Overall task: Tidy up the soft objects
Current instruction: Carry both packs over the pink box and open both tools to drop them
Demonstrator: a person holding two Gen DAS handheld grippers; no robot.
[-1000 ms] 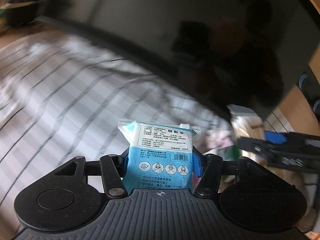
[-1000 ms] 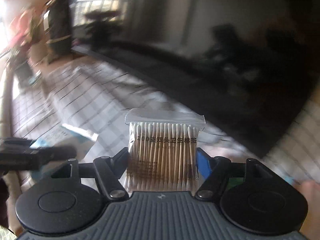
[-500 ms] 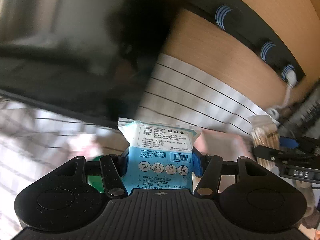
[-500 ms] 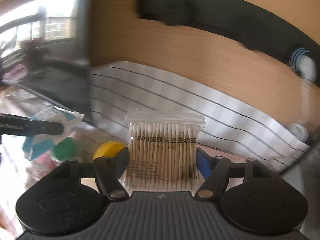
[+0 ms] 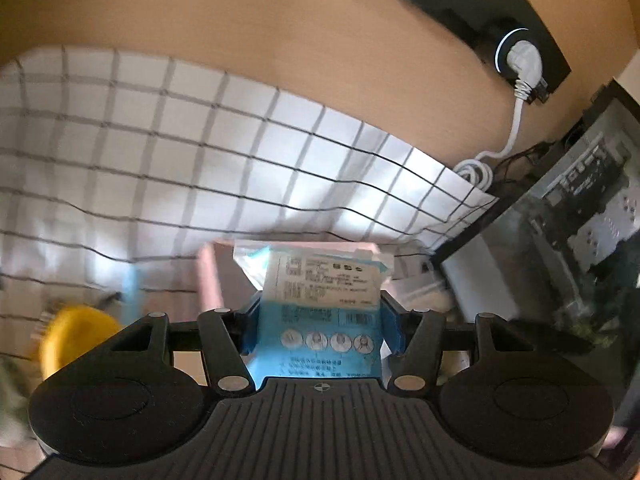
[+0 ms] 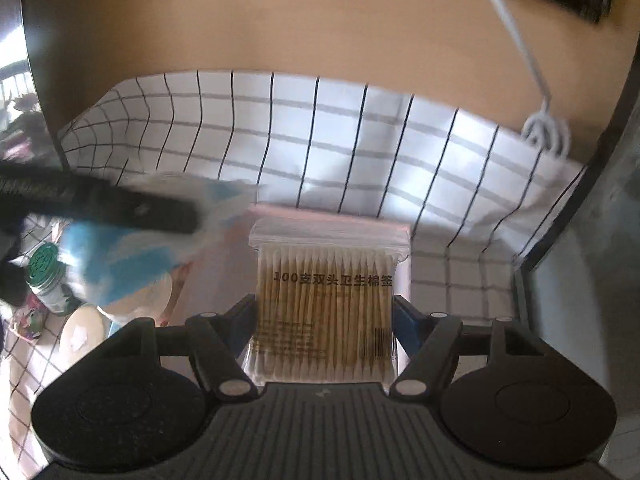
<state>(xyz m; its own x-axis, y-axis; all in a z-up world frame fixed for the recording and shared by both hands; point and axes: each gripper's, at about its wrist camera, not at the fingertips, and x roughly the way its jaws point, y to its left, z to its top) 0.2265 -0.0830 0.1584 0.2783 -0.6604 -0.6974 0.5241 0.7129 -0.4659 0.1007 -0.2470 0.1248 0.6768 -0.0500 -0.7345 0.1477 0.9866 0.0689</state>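
Observation:
My left gripper (image 5: 320, 320) is shut on a blue-and-white mask packet (image 5: 320, 300), which stands upright between its fingers. A clear bag of cotton swabs (image 6: 326, 304) is clamped in my right gripper (image 6: 326, 320), also upright. Both are held over a white checked cloth (image 5: 200, 160) on a wooden table. In the right wrist view the left gripper (image 6: 100, 204) shows blurred at the left with the mask packet (image 6: 132, 256) in it. A pink box edge (image 6: 332, 216) lies just behind the swab bag.
A yellow round thing (image 5: 76, 336) sits low left in the left wrist view. A green-lidded jar (image 6: 46, 276) and round pads (image 6: 84, 332) lie at the left. A black socket strip (image 5: 516, 52) with a white cable (image 5: 516, 120) runs along the back. A computer case (image 5: 580, 220) stands at the right.
Both grippers have swung across from a dark screen to the checked cloth and wooden table, each keeping its packet. The socket strip and computer case have come into view.

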